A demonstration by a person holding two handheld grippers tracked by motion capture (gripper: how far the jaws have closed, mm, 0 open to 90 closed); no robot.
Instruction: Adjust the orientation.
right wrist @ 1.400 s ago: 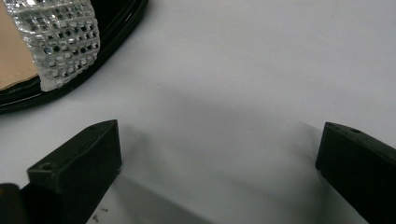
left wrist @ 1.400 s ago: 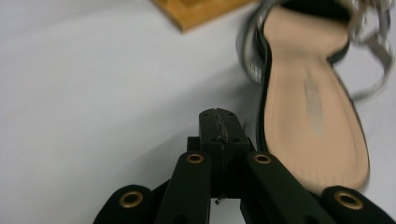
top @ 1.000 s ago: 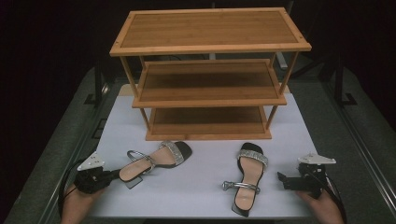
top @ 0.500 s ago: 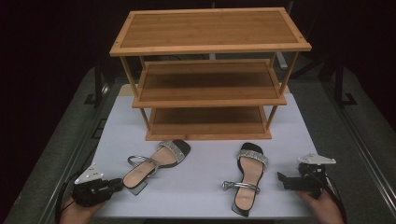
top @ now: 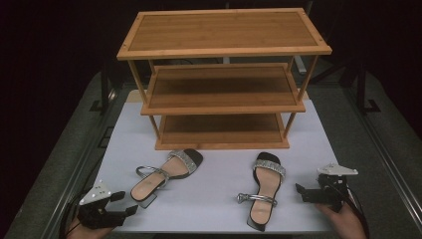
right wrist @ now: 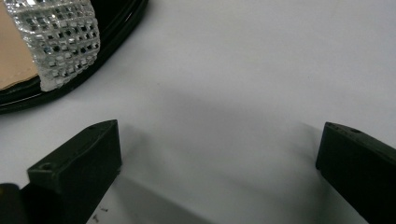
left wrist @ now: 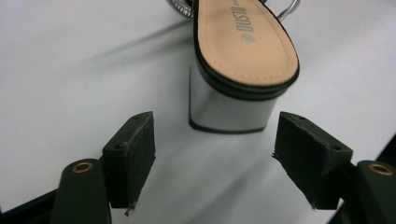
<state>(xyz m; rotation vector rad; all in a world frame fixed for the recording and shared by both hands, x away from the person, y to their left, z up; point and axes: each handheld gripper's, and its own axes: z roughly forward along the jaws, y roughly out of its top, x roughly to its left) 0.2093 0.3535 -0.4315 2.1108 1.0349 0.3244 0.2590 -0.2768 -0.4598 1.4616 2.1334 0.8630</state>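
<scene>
Two black block-heel sandals with glittering straps lie on the white mat (top: 209, 204). The left sandal (top: 166, 174) points its silver heel (left wrist: 229, 105) at my left gripper (top: 127, 202), which sits at the mat's near left corner. Its jaws have just been opening and now stand open (left wrist: 215, 126), with the heel just ahead of the tips and neither pad touching it. The right sandal (top: 263, 191) lies with its toe toward the shelf. My right gripper (top: 300, 193) rests to the right of it, open (right wrist: 217, 128) over bare mat, with the sandal's strap (right wrist: 56, 37) at the upper left.
A three-tier wooden shelf (top: 224, 30) stands at the back of the mat, its tiers bare. Dark grey table margins and black stands flank the mat on both sides.
The left gripper has drawn back from the left sandal's heel toward the near left corner and its jaws have opened. The right gripper and both sandals stay where they were.
</scene>
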